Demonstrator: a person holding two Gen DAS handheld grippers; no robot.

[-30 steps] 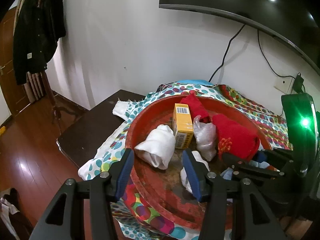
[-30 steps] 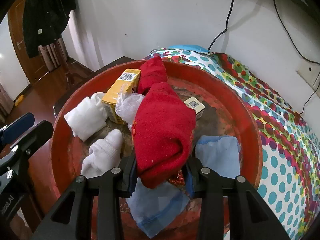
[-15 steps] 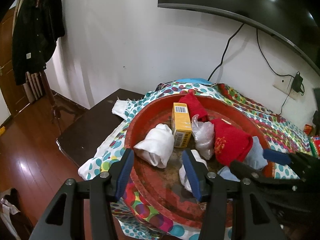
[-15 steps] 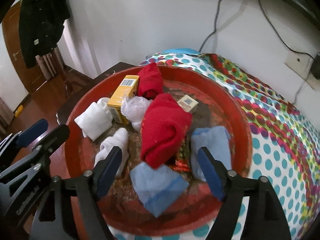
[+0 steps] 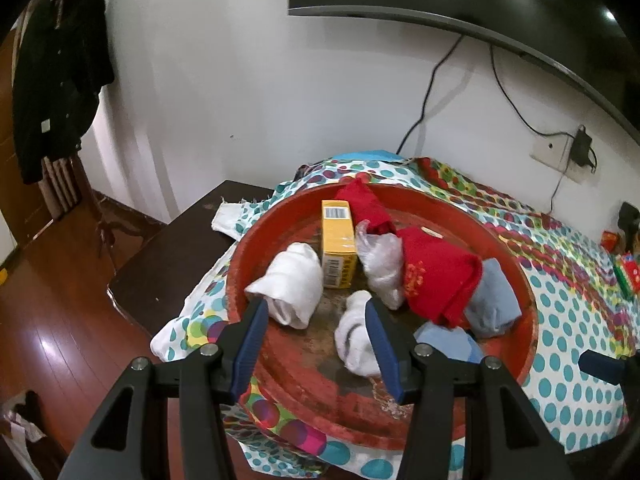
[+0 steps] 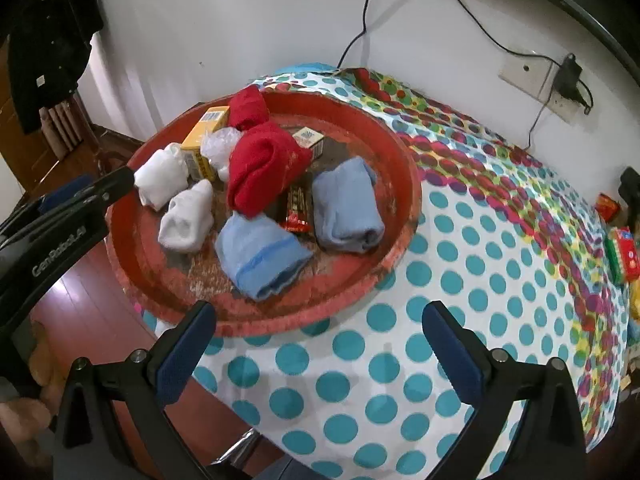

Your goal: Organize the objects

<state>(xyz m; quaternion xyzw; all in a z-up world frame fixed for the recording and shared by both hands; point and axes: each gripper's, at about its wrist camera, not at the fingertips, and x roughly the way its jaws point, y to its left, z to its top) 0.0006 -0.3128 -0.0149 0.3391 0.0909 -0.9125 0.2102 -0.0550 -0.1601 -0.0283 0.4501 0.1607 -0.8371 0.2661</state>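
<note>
A round red tray (image 6: 404, 200) on a polka-dot cloth holds rolled socks: a red one (image 6: 264, 164), another red one (image 6: 248, 108) behind, two blue ones (image 6: 260, 254) (image 6: 344, 204), two white ones (image 6: 188, 216) (image 6: 160, 176). A yellow box (image 6: 204, 140), a plastic bag (image 6: 218, 148), a small carton (image 6: 308, 138) and a red packet (image 6: 298, 208) lie among them. My right gripper (image 6: 316, 344) is open and empty, above the cloth at the tray's near rim. My left gripper (image 5: 316, 344) is open and empty, its right finger against a white sock (image 5: 354, 340). The red sock (image 5: 436, 280) lies in the tray.
The dotted cloth (image 6: 500, 240) covers the table to the right, with small red-and-green boxes (image 6: 624, 256) at its far right edge. A wall socket with plug and cables (image 6: 560, 80) is behind. Dark table edge (image 5: 160, 272) and wood floor lie left. A black coat (image 5: 52, 80) hangs at far left.
My right gripper opened, let go of the red sock in the tray, and pulled back over the cloth. The left gripper stayed nearly still.
</note>
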